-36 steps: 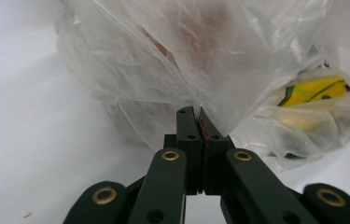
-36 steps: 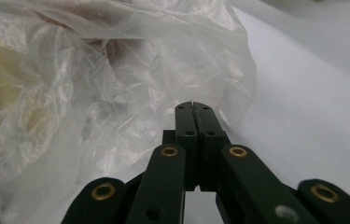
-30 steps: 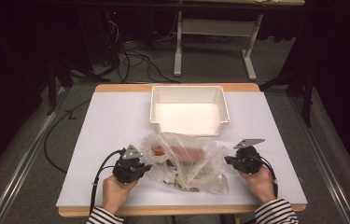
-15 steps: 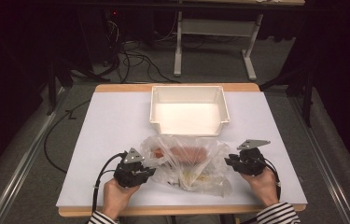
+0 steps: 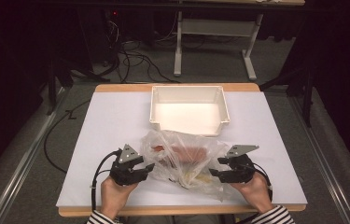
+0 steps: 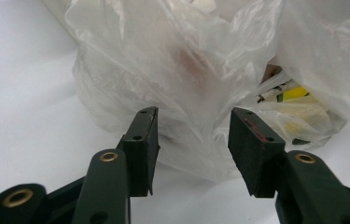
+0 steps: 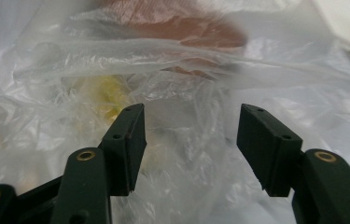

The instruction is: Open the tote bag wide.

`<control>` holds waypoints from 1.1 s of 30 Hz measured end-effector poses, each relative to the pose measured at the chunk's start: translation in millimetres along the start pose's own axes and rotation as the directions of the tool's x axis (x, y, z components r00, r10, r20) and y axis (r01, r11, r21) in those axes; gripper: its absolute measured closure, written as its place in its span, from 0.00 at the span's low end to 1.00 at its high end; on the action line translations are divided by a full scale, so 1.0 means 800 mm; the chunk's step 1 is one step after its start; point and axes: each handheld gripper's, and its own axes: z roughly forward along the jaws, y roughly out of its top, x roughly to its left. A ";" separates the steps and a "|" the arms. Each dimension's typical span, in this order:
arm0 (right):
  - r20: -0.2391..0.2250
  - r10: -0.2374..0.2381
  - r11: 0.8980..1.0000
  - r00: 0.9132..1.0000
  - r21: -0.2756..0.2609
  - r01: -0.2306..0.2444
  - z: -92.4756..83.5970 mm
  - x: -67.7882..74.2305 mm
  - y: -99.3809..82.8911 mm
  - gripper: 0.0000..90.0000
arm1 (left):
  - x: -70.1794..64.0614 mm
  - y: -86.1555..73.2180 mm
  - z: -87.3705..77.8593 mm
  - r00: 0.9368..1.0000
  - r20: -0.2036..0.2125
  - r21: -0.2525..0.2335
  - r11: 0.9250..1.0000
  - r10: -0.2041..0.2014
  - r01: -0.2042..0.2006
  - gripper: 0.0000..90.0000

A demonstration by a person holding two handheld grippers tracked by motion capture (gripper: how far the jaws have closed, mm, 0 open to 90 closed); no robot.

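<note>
Both your claws stand open, and their jaws have just been opening: the left claw [image 5: 148, 168] is at the left edge of the bag [image 5: 186, 158], the right claw [image 5: 215, 167] at its right edge, and no film is pinched between the pads in either gripper view. The bag lies slumped on the desk [image 5: 98, 140] near your edge, just short of the bin [image 5: 189, 109], with a reddish item [image 5: 184, 151] and a yellowish packet [image 5: 200, 178] showing through the film.

What could go wrong from here: the film is thin and slack, so if you close on a single loose fold you will likely lift plastic only and the contents will slide or tip out of whichever side sags. Closing with the bag bunched against a pad [image 6: 144, 140] could also snag or tear it (the left gripper view shows crumpled film right at the jaw tips). A one-sided pull would drag the whole bag toward the near edge, which is close behind your hands.

For room: the desk is open to the left and right of the bag, and the bin beyond it is empty. Keep any move heading away from you, not back toward the near edge
</note>
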 end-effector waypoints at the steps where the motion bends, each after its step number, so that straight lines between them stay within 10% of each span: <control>1: -0.004 0.000 1.000 1.000 0.001 0.000 0.003 0.000 0.000 0.47 | -0.001 0.002 0.000 1.000 0.005 -0.008 1.000 0.000 0.000 0.59; 4: -0.015 0.004 1.000 1.000 0.011 -0.004 0.010 0.001 0.001 0.48 | -0.003 0.005 -0.001 1.000 0.005 -0.014 1.000 0.007 -0.006 0.60; 12: -0.028 -0.027 0.999 0.999 0.046 0.028 0.019 -0.002 -0.001 0.98 | -0.003 0.012 -0.003 1.000 -0.001 -0.026 1.000 0.013 -0.013 0.57; 22: -0.015 0.004 1.000 1.000 -0.015 -0.004 -0.007 -0.017 0.001 1.00 | -0.001 0.016 0.000 1.000 0.000 -0.048 0.999 0.010 -0.010 0.60; 33: -0.008 0.075 0.994 0.997 -0.075 -0.076 -0.029 -0.048 0.010 1.00 | 0.008 0.019 0.015 1.000 0.003 -0.016 1.000 0.012 -0.012 0.93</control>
